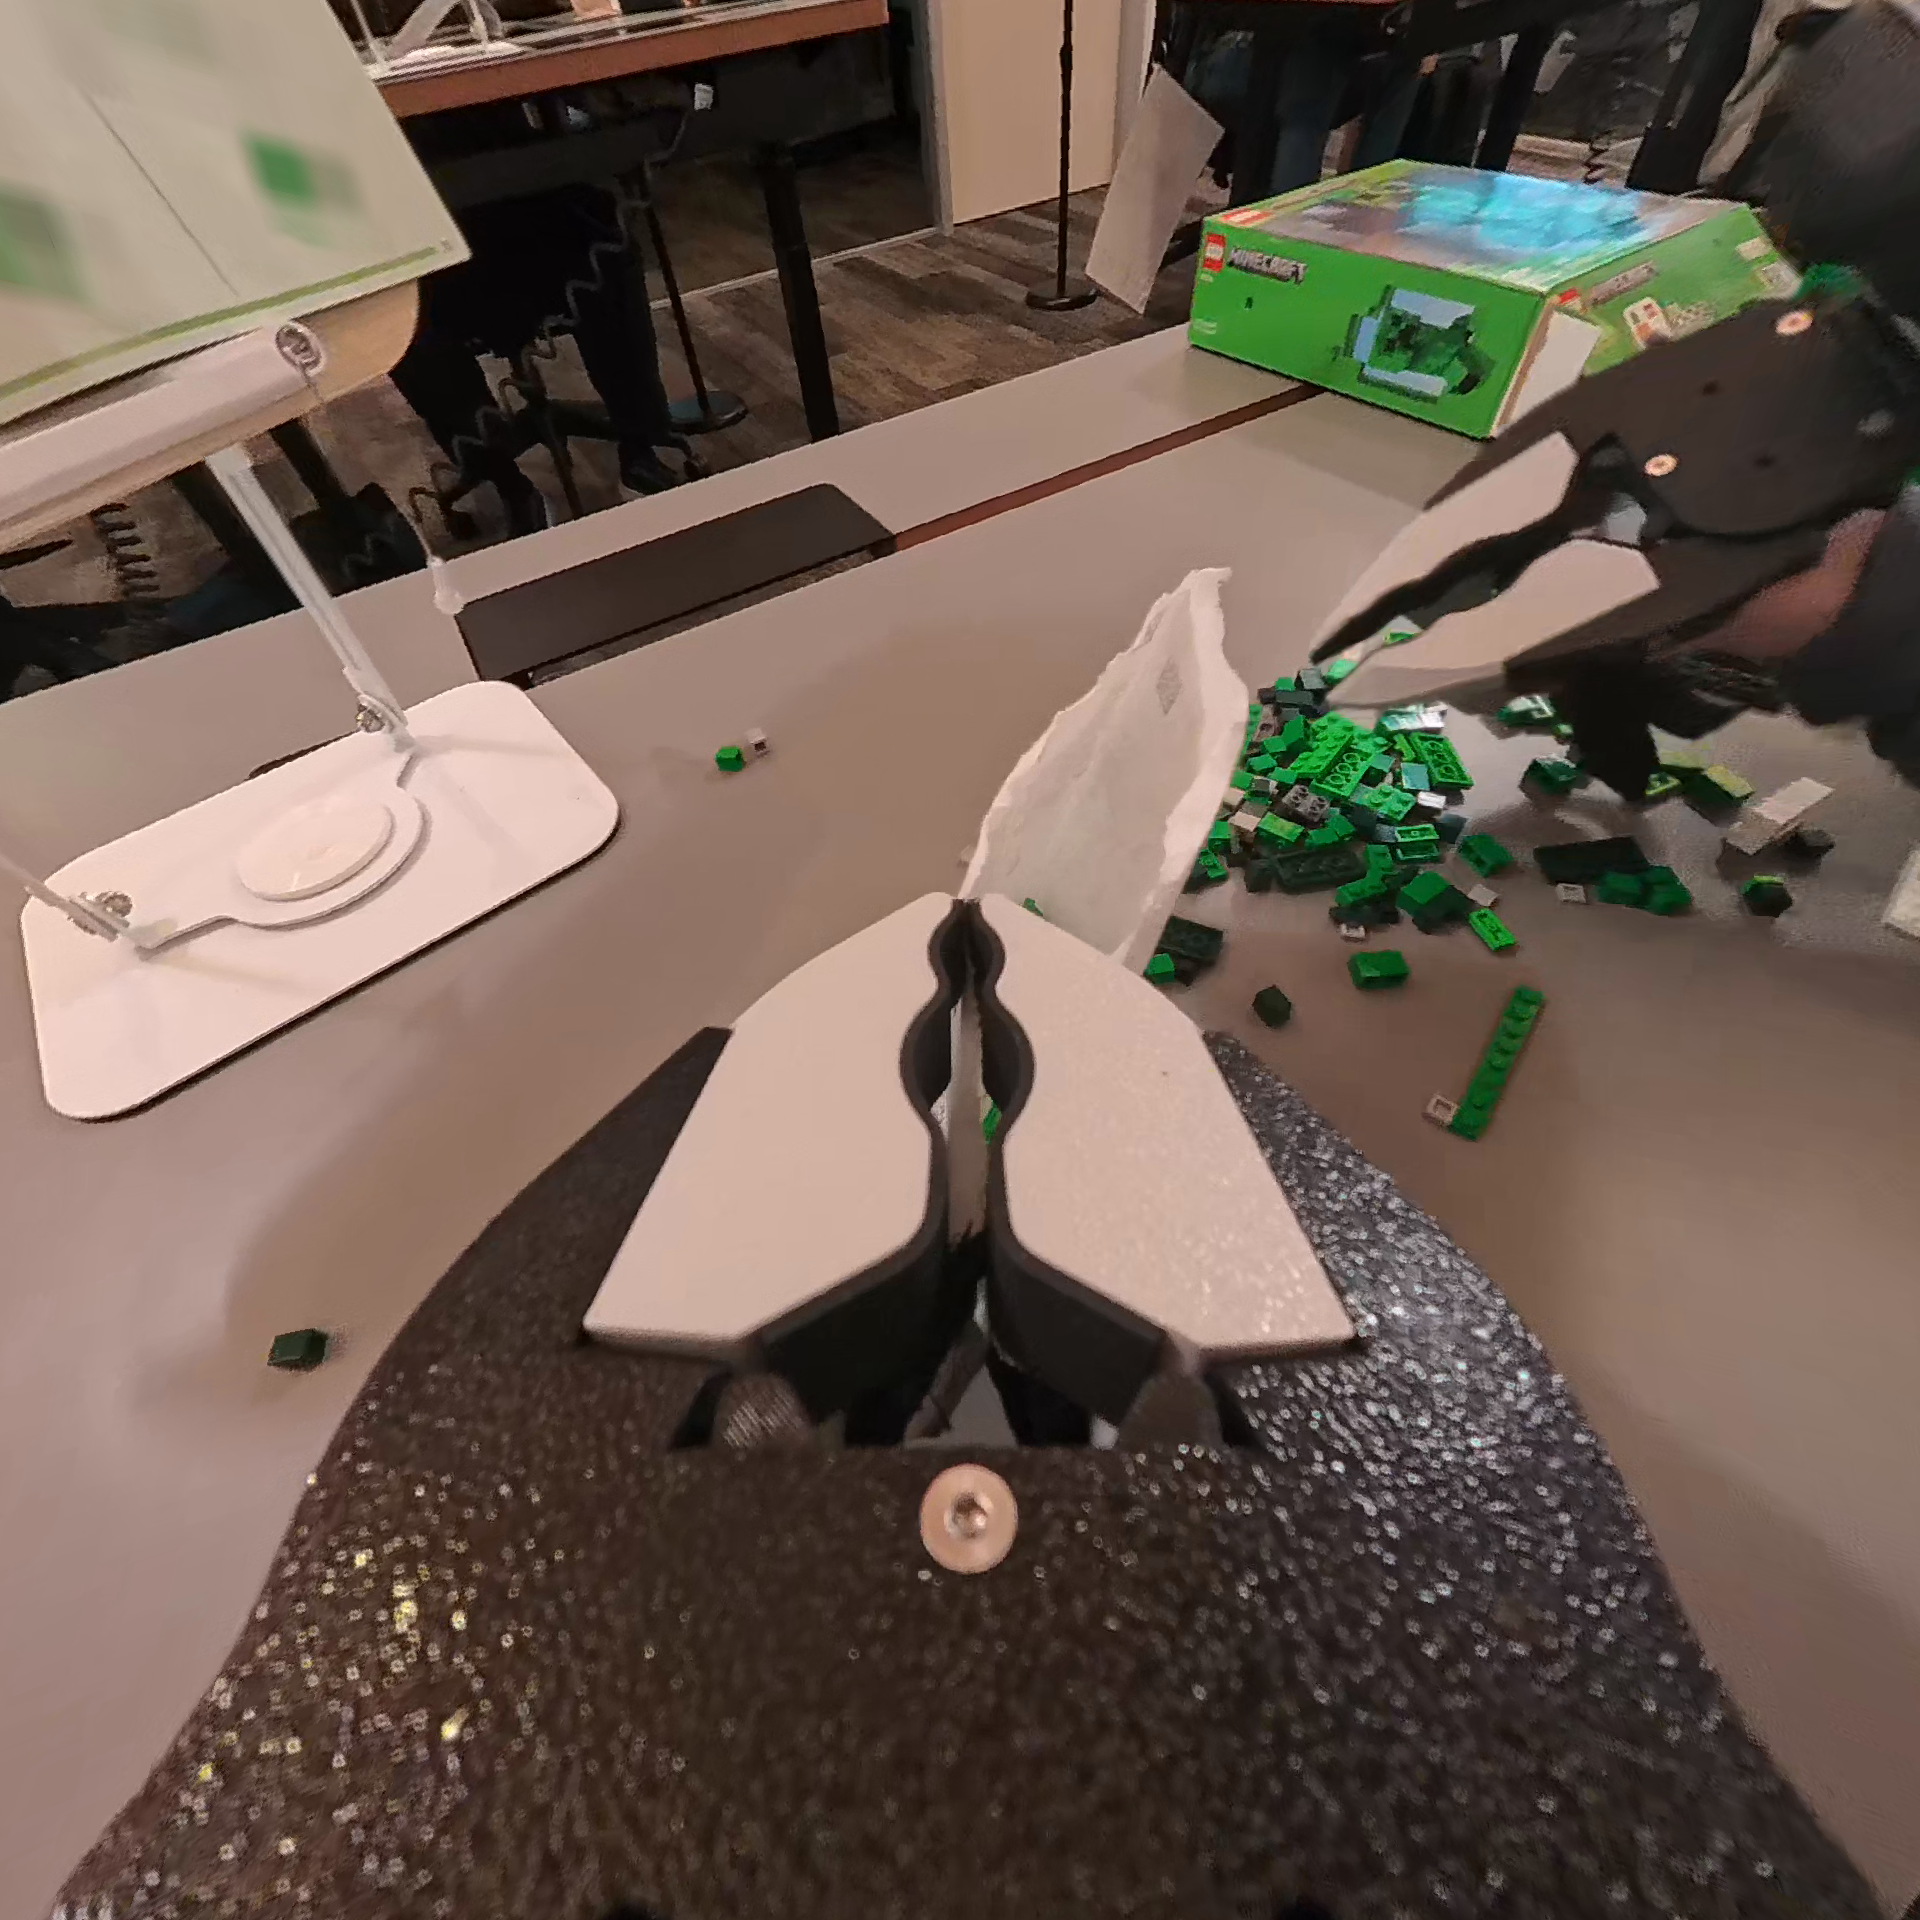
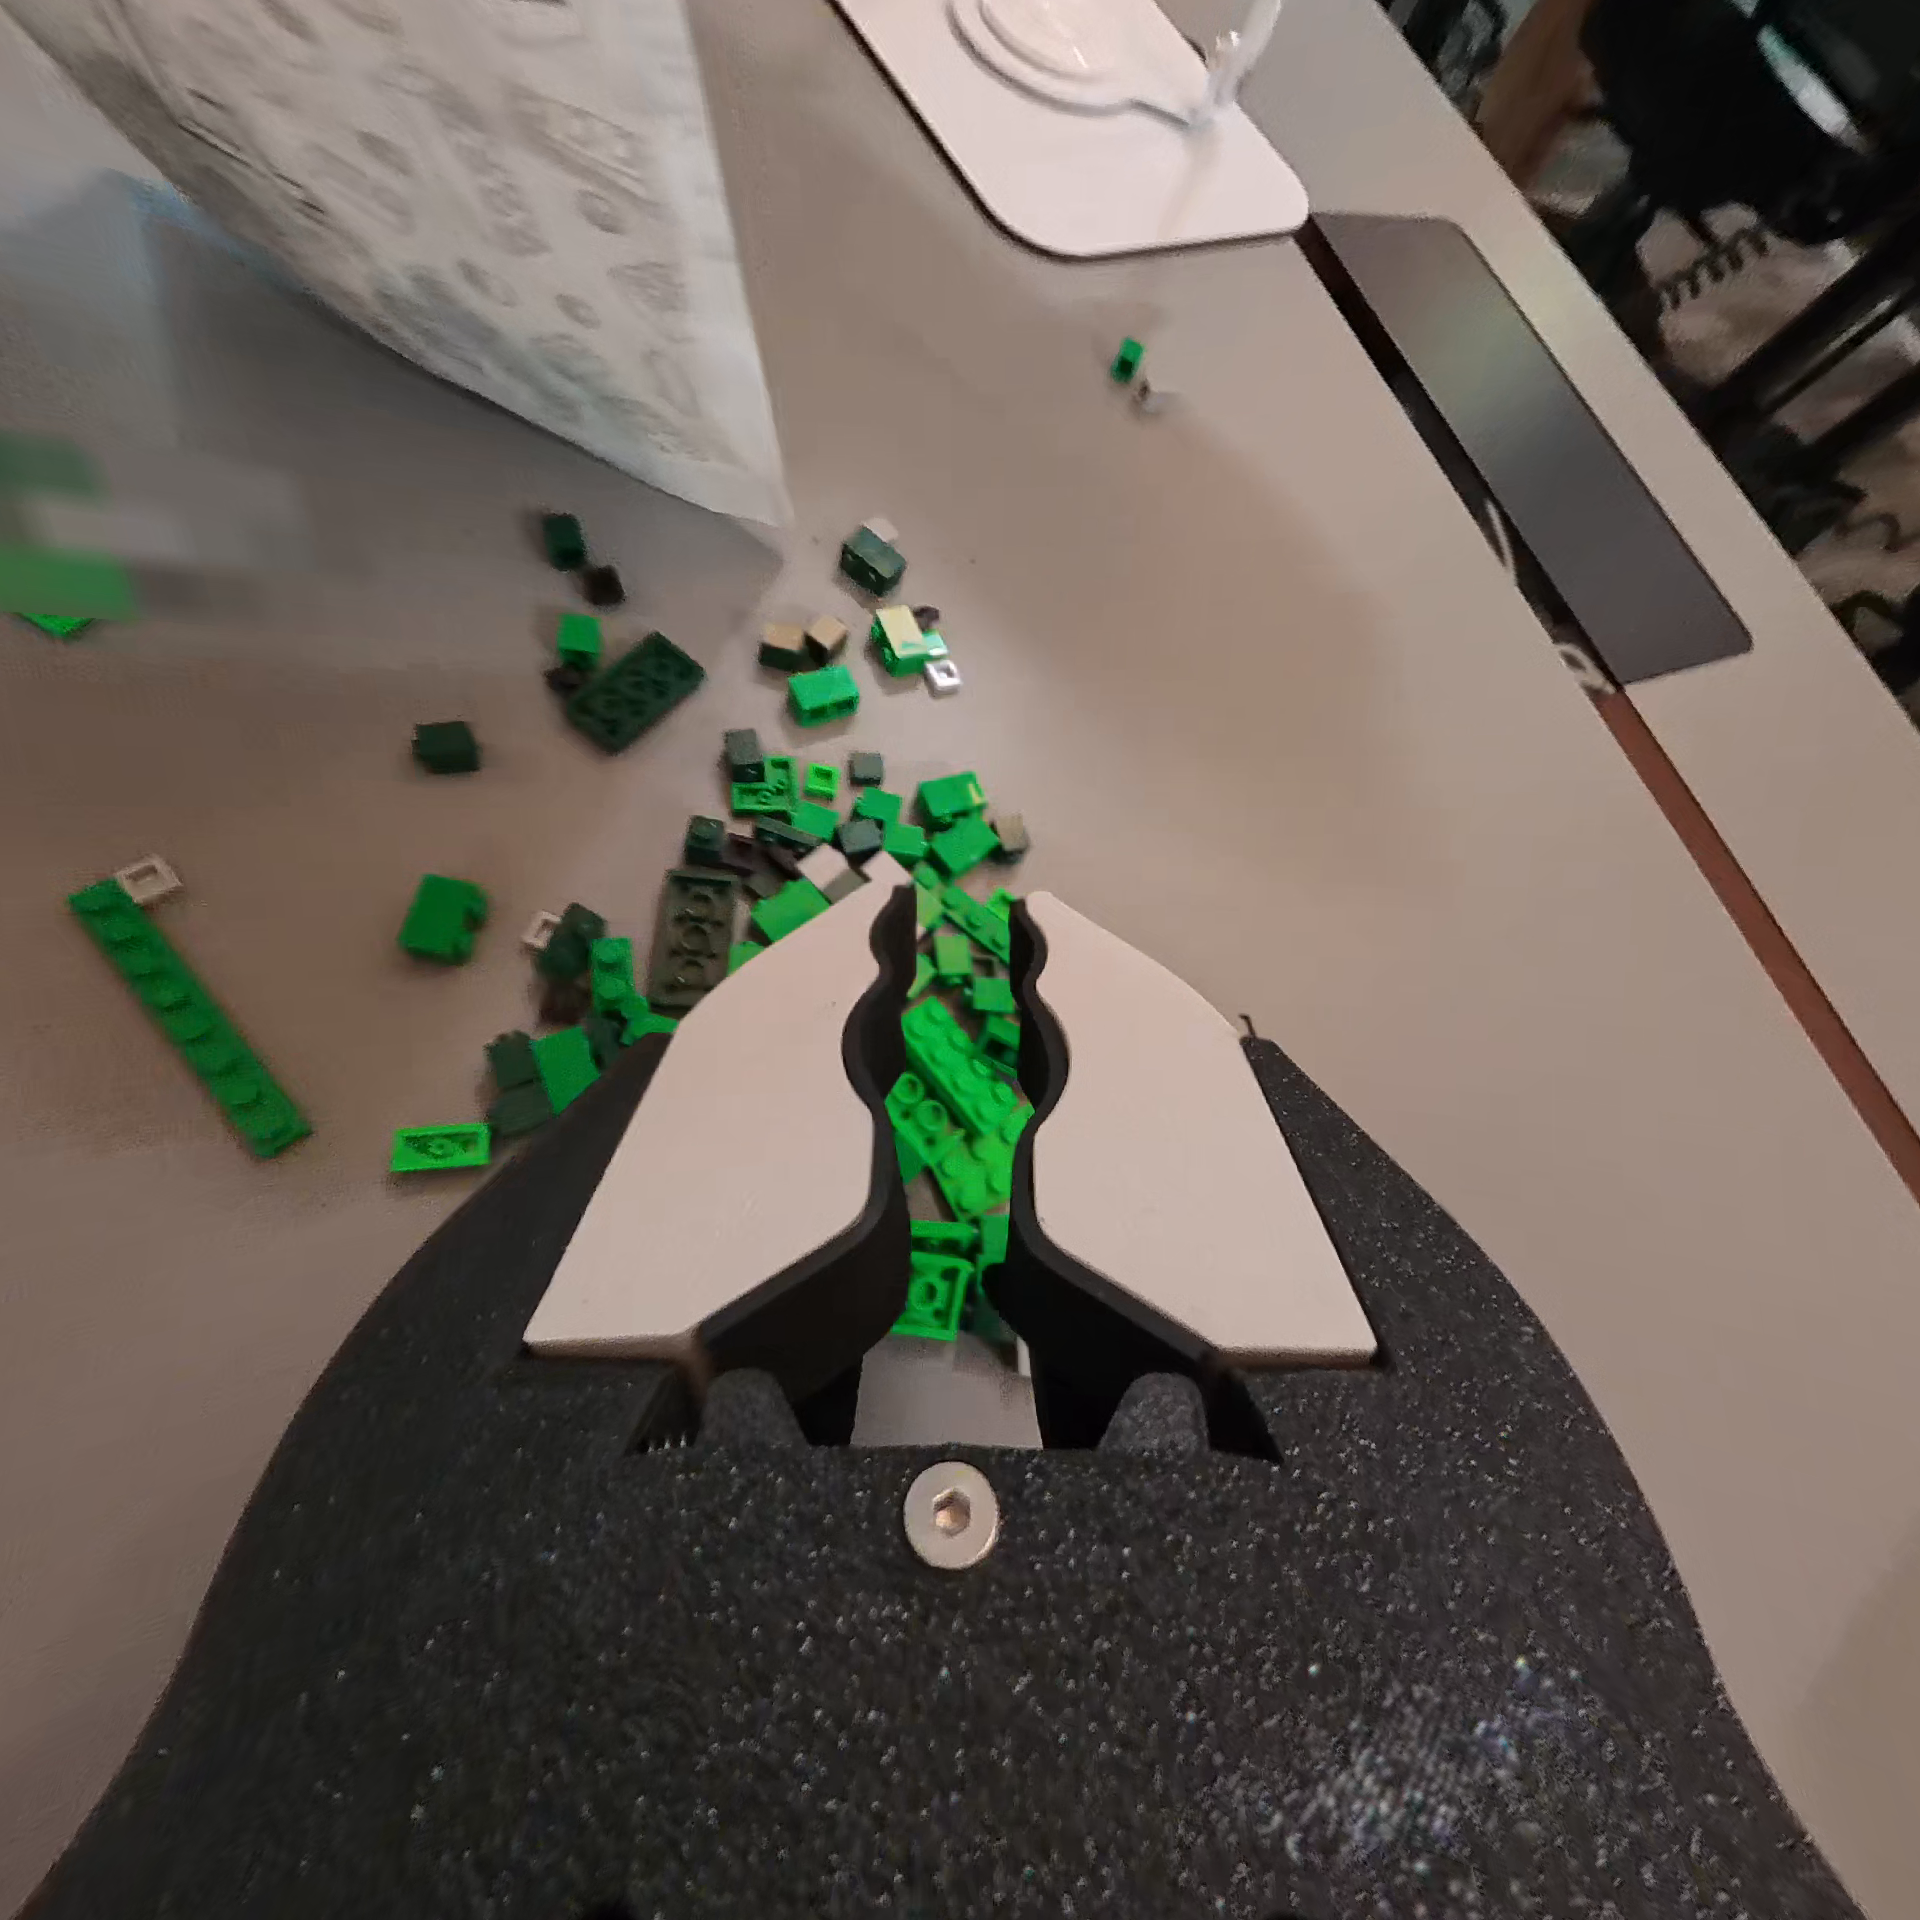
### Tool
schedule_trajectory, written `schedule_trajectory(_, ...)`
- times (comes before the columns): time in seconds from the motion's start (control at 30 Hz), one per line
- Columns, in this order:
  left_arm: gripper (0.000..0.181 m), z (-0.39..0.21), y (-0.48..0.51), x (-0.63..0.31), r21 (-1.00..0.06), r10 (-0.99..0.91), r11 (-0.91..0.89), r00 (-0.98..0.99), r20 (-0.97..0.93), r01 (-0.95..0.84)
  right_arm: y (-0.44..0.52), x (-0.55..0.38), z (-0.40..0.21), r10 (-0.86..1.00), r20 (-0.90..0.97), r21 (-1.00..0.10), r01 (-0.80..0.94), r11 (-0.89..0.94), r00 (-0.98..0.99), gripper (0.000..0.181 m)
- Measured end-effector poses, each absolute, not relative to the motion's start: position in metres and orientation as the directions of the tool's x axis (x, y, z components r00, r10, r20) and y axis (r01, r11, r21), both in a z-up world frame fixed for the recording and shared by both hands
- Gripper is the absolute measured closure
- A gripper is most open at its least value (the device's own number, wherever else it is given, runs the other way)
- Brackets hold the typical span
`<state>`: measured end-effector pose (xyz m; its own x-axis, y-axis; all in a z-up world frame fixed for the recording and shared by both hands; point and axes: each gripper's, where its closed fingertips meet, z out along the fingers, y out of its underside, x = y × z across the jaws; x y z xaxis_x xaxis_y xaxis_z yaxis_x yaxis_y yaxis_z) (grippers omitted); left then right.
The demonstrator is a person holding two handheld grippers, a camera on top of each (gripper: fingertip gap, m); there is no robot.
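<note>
My left gripper (image 1: 968,914) is shut on the edge of a white paper bag (image 1: 1117,769), which stands up just past its fingertips; the bag also shows blurred in the right wrist view (image 2: 499,239). A heap of green bricks (image 1: 1351,800) lies on the grey table right of the bag. My right gripper (image 2: 966,904) is open a little and empty, hovering over the heap of green bricks (image 2: 935,883). It also shows in the left wrist view (image 1: 1340,665), its tips just above the heap's far edge. A long green plate (image 2: 187,1018) lies to the left.
A green toy box (image 1: 1475,291) stands at the table's far right. A white stand base (image 1: 312,862) with a clear arm holds an open booklet (image 1: 187,187) at the left. Stray bricks (image 1: 740,750) lie on the grey table (image 1: 727,935). A dark panel (image 1: 665,582) sits at the back edge. About 25 cm separates my left fingertips from my right. The left gripper is farther from the long green plate (image 2: 187,1018), some 20 cm, than the right, some 12 cm. It turns up in the left wrist view (image 1: 1502,1046) as well.
</note>
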<state>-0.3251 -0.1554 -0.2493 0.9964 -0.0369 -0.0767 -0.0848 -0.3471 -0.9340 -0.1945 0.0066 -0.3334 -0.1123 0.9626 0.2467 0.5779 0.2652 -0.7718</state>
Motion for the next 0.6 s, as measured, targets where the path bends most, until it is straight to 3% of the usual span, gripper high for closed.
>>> schedule_trajectory(0.03,0.181,-0.249,-0.155,-0.323,-0.934,-0.042,-0.345,0.996,-0.081,-0.090,0.012,-0.193,-0.335,0.965,0.236,-0.763,0.594,0.255,-0.111,0.165)
schedule_trajectory(0.13,0.181,-0.248,-0.153,-0.320,-0.935,-0.051,-0.341,0.995,-0.083,-0.095,0.024,-0.195,-0.339,0.971,0.191,-0.741,0.627,0.240,-0.146,0.166)
schedule_trajectory(0.23,0.181,-0.251,-0.151,-0.321,-0.934,-0.052,-0.345,0.996,-0.078,-0.092,0.028,-0.205,-0.348,0.991,0.021,-0.705,0.700,0.110,-0.134,0.168)
schedule_trajectory(0.37,0.181,-0.253,-0.151,-0.323,-0.933,-0.045,-0.349,0.996,-0.074,-0.086,0.026,-0.214,-0.365,0.963,-0.266,-0.495,0.851,-0.175,0.043,0.170)
schedule_trajectory(0.6,0.181,-0.253,-0.152,-0.326,-0.932,-0.037,-0.352,0.996,-0.079,-0.086,0.031,-0.219,-0.373,0.973,-0.199,-0.214,0.963,-0.163,0.120,0.166)
